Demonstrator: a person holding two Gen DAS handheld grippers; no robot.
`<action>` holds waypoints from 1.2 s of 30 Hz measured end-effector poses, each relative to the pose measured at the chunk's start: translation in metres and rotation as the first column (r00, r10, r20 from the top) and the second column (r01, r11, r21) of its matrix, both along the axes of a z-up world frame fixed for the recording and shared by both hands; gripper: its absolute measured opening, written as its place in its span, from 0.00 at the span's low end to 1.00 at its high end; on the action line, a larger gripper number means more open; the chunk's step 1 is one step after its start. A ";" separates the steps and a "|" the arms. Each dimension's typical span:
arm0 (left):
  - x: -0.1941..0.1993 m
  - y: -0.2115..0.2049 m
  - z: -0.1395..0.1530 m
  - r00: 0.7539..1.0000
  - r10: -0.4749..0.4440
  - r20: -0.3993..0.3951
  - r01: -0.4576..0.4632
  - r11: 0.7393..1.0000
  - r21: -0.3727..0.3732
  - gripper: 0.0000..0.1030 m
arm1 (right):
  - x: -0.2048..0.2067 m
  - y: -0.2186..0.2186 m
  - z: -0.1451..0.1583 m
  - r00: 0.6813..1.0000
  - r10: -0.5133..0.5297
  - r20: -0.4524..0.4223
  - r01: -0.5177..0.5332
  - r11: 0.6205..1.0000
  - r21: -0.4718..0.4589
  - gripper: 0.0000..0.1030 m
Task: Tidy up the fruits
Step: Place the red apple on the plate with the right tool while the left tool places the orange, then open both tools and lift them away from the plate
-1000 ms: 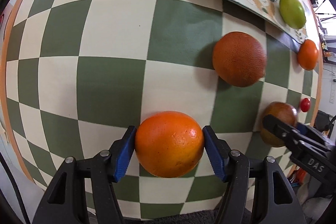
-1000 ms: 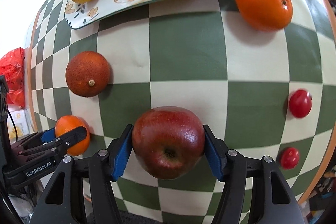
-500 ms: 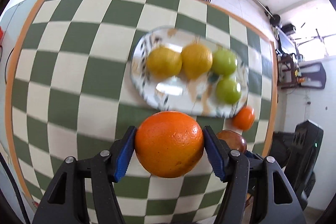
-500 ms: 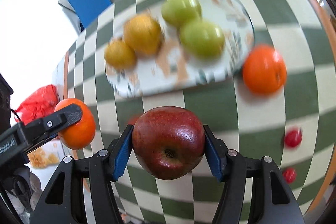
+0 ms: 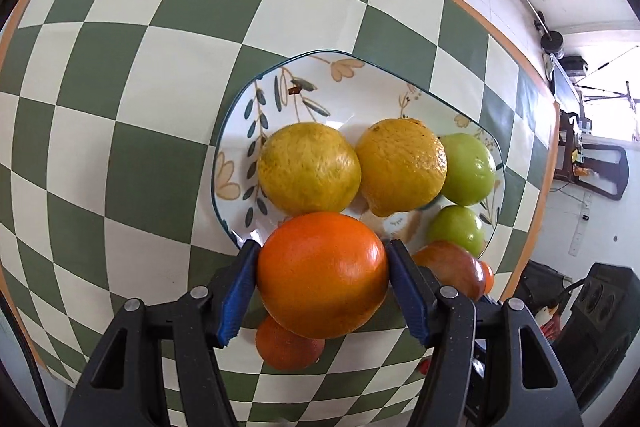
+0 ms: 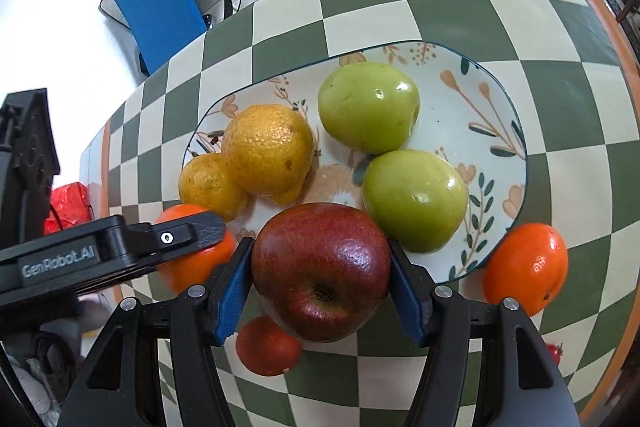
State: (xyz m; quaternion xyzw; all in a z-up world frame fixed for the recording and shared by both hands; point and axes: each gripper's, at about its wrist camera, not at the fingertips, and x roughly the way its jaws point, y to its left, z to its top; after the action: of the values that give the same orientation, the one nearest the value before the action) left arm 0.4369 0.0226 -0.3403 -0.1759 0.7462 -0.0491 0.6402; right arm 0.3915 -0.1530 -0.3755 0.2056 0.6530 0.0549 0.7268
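— Both grippers had swung from low over the table to just short of the plate (image 5: 240,131), which a second earlier sat off at the top edge of each view. What did each one hold?

— Left to right: the left gripper (image 5: 322,277) was clenched on an orange (image 5: 322,273), held at the plate's near rim. The right gripper (image 6: 320,275) was clamped on a red apple (image 6: 320,271), also at the near rim, in front of the two green apples (image 6: 414,199).

— How far along did it look?

— Partway, I'd judge. On the plate lay two yellow citrus (image 5: 308,173) on its left half and the two green apples on its right. Neither held fruit had been set down yet. Off the plate, a dark orange (image 6: 266,349) lay on the table below the near rim, and a tangerine (image 6: 526,263) touched or nearly touched the plate's right rim.

— Anything hard to read?

— Plenty. The dark orange was half hidden behind the held fruit in both views. A small red fruit (image 6: 554,351), right of the plate, was cut off by the gripper arm. Whether the held fruits hung over the plate or just before it, I couldn't tell.
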 end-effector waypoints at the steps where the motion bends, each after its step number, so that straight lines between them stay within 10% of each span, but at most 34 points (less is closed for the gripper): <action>1: 0.000 0.000 0.000 1.000 -0.001 0.003 0.001 1.000 0.004 0.61 | -0.001 0.000 0.001 1.000 0.002 0.004 -0.002 1.000 0.001 0.68; 5: 0.003 0.001 0.008 0.999 -0.014 0.030 0.013 1.000 0.012 0.83 | -0.008 -0.006 0.007 1.000 -0.001 0.006 0.001 1.000 -0.012 0.75; 16: -0.015 -0.004 0.045 0.965 -0.187 0.185 0.128 0.949 0.290 0.83 | -0.027 -0.013 0.045 0.996 0.064 0.066 -0.047 0.970 -0.240 0.93; 36: -0.102 -0.017 0.131 0.899 -0.237 0.369 0.110 0.937 0.333 0.83 | -0.098 -0.026 0.131 0.976 0.096 0.195 -0.020 0.934 -0.356 0.93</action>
State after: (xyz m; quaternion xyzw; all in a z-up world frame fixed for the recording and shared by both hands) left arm 0.3349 0.0061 -0.2095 0.0065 0.6094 -0.0265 0.7924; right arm 0.2932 -0.1786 -0.2446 0.0460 0.5779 -0.0199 0.8146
